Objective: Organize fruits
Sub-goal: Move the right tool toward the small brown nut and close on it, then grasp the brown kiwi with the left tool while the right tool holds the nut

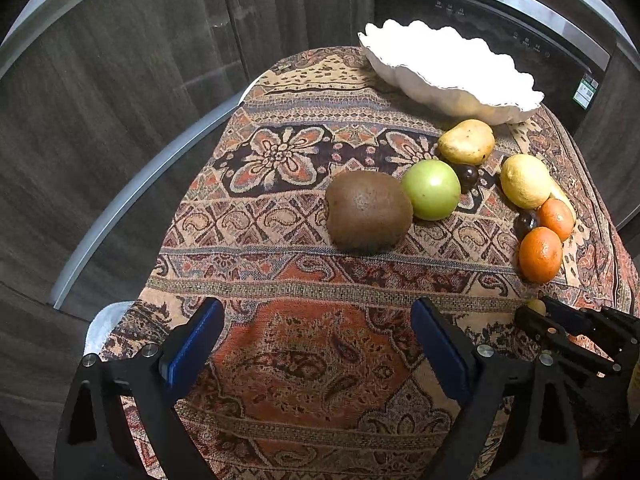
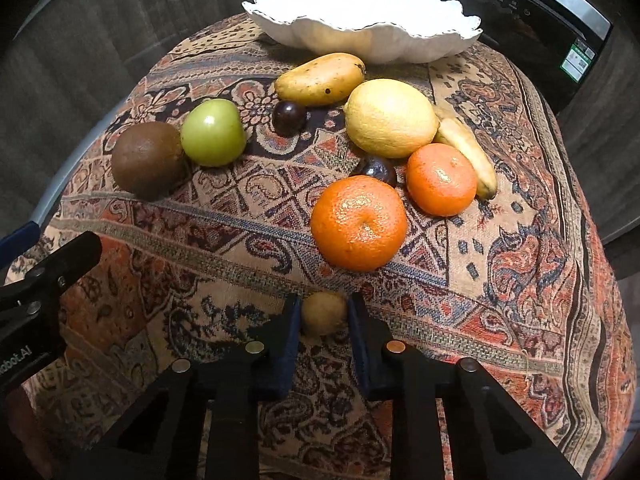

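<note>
While the right hand-held gripper (image 2: 323, 314) sits low over the patterned cloth (image 2: 500, 280) with its blue pads pressed to either side of a small yellowish round fruit (image 2: 323, 312), we judge the step in hand to be the first pick: the grip looks made, yet the fruit rests on the cloth at the near edge of the bench, well short of the white scalloped bowl (image 2: 360, 36) at the far side. That bowl seems to hold nothing, though glare washes out its inside, so we take the sorting to be barely begun. Between the held fruit and the bowl lie the near mandarin (image 2: 359, 223), a second mandarin (image 2: 441, 179), a dark plum (image 2: 376, 170), a lemon (image 2: 390, 118), a small banana (image 2: 466, 148), a mango (image 2: 320, 79), another dark plum (image 2: 289, 118), a green apple (image 2: 213, 133) and a kiwi (image 2: 146, 158), several of them touching. Our left hand-held gripper (image 1: 318, 352) hangs with its jaws wide apart over bare cloth, nothing between them, the kiwi ahead of it. Next, we think, the right hand must lift straight up before travelling, high enough to clear the near mandarin and the lemon, then release over the bowl's middle and not its wavy rim. So small a fruit may slip between the pads, so a steady lift matters.
</note>
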### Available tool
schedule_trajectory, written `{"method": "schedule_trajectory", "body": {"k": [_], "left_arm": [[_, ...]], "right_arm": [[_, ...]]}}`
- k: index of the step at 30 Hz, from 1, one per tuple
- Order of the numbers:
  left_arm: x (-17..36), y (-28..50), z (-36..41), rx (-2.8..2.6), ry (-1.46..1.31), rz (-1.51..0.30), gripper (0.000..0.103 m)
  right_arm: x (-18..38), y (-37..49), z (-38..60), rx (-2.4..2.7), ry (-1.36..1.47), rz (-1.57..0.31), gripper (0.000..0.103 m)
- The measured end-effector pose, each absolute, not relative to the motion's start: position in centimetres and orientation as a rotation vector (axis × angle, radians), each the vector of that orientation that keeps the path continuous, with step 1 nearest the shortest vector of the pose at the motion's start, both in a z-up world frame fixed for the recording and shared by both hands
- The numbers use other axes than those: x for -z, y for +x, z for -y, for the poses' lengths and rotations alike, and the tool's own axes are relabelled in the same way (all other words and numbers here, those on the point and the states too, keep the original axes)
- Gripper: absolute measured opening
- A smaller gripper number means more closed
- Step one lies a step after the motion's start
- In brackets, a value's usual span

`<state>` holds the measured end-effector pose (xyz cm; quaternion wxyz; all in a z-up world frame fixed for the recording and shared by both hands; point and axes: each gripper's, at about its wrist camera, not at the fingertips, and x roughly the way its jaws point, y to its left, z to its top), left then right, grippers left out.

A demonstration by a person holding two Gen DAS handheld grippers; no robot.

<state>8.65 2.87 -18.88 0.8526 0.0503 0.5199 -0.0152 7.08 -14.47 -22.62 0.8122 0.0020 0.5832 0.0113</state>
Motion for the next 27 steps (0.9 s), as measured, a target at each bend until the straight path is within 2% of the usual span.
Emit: {"method": "schedule_trajectory", "body": {"k": [9,13,16,27], "left_arm": [[18.3,9.1,-2.2,0.056,0.117,-1.075,0.095],[18.0,10.3,-1.7,0.068,0.118,-1.065,0.090],[18.1,11.5,-1.4,0.084,0.113,-1.065,0.090],[20.7,15.2,-0.4,0.132,0.118,-1.133,0.084]], "right_arm": [[20.0,6.8,15.0,0.001,0.020,-1.171,0.025],[18.3,7.5,15.2,0.024,0.015,-1.127,0.025],[17.2,8.7,15.5,0.053,0.017,-1.096,0.025],[16.5,12.8,15.7,0.097,0.057,-1.059,0.025]]}}
